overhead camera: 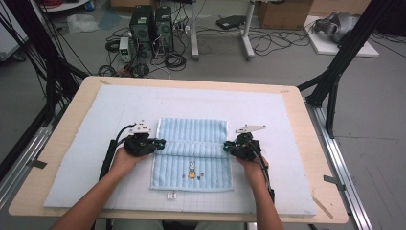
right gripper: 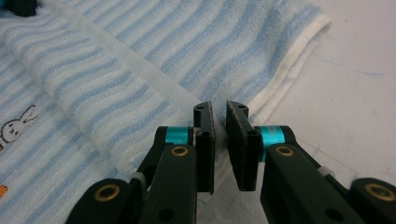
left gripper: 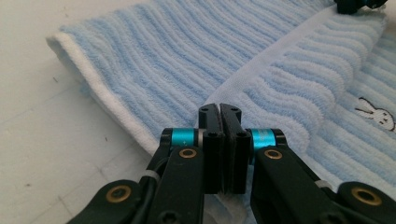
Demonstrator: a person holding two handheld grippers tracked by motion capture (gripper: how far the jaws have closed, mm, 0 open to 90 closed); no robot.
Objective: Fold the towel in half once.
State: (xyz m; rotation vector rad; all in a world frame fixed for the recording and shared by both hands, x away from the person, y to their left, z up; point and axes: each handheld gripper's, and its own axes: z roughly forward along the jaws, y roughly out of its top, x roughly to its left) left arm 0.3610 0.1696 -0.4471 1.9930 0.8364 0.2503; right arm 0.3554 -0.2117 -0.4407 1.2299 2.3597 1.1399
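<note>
A light blue striped towel (overhead camera: pixel 191 132) lies flat on the mat, with a raised fold running across its middle and a small rabbit picture (overhead camera: pixel 191 170) on the near half. My left gripper (overhead camera: pixel 162 143) sits at the left end of that fold. In the left gripper view its jaws (left gripper: pixel 219 116) are pressed together on the white hem of the towel (left gripper: pixel 187 56). My right gripper (overhead camera: pixel 225 147) sits at the fold's right end. Its jaws (right gripper: pixel 219 116) pinch a thin white edge of the towel (right gripper: pixel 210 42). Both hands rest low on the mat.
A pale blue gridded mat (overhead camera: pixel 95 143) covers most of the wooden table (overhead camera: pixel 309 143). A small white tag (overhead camera: pixel 171 195) sticks out at the towel's near edge. Black frame posts (overhead camera: pixel 335 72) stand beside the table, with computers and cables on the floor beyond.
</note>
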